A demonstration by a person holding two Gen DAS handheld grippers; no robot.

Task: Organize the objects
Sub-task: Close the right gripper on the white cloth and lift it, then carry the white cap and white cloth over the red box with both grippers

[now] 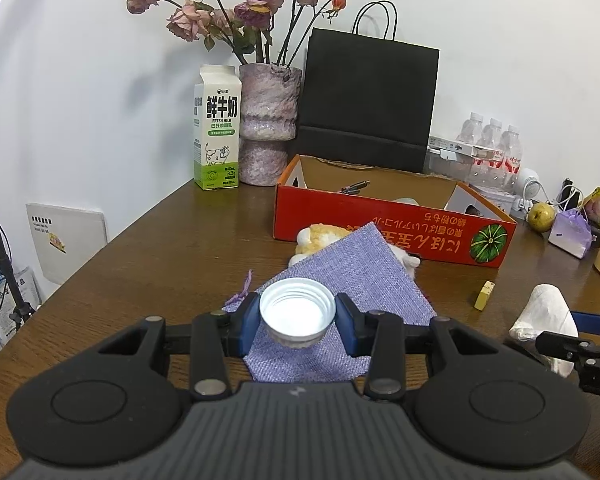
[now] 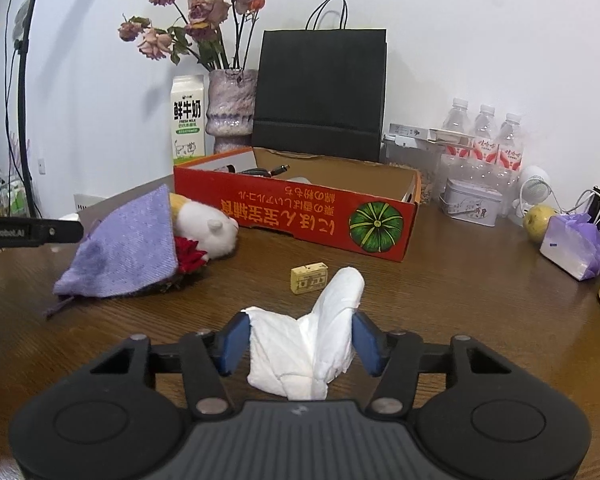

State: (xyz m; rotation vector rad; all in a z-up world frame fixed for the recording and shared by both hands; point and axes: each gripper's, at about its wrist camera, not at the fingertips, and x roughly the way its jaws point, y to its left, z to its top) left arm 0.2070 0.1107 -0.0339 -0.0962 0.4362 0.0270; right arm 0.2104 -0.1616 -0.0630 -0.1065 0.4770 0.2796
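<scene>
Left wrist: white threaded cap (image 1: 297,312), open side up, pinched in left gripper (image 1: 298,314).

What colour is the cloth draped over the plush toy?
Lilac purple, a plain woven cloth covering the plush toy; the right wrist view shows it best.

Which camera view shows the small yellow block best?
The right wrist view: the yellow block lies near the centre, its printed face visible. In the left wrist view the block sits small at the right, showing only plain sides.
</scene>
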